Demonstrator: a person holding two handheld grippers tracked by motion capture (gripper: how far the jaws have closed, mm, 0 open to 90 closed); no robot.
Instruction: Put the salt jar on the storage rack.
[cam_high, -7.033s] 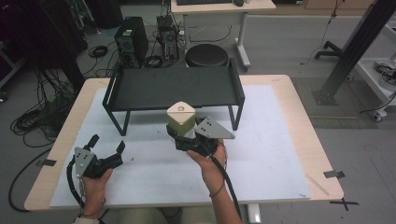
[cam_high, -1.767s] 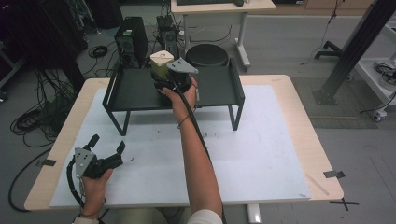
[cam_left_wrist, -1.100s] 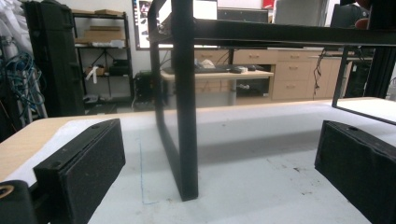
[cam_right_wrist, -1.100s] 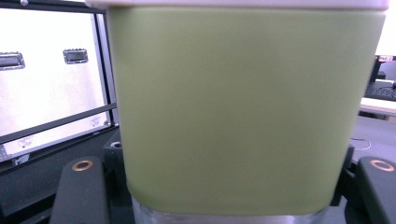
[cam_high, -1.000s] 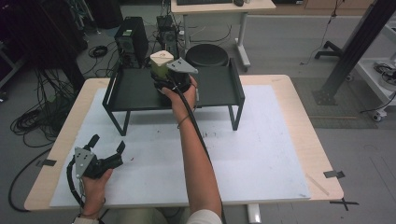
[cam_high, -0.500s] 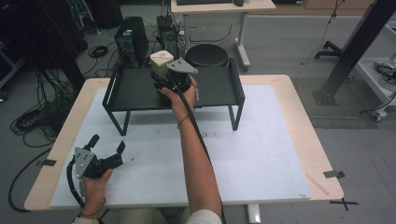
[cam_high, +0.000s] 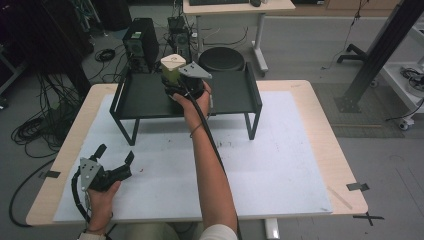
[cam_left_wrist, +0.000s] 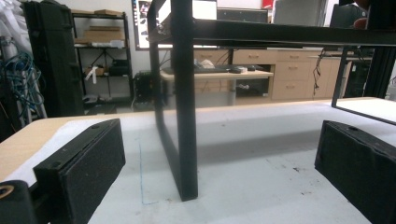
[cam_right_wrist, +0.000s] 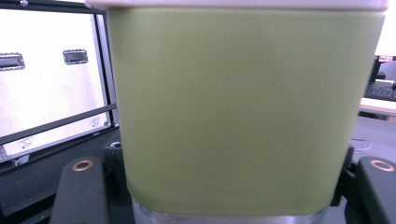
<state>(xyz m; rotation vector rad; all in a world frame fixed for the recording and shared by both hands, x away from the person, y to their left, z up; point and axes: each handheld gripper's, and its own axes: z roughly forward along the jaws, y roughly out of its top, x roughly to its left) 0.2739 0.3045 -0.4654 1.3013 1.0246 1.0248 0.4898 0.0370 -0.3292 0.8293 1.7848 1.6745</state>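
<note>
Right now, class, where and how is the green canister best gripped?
Grip the green canister across its flat green side walls, below the white lid, approaching level from the person's side of the black shelf. It stands upright, as the right gripper holds it.

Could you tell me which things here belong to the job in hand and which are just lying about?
In the job: green canister in the right gripper; black raised tray.
Lying about: computer tower, round stool, floor cables.

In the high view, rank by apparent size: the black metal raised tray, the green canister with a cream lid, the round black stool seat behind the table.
1. black metal raised tray, clearly largest.
2. round black stool seat.
3. green canister with a cream lid, smallest, though it sits nearer the camera.
</note>
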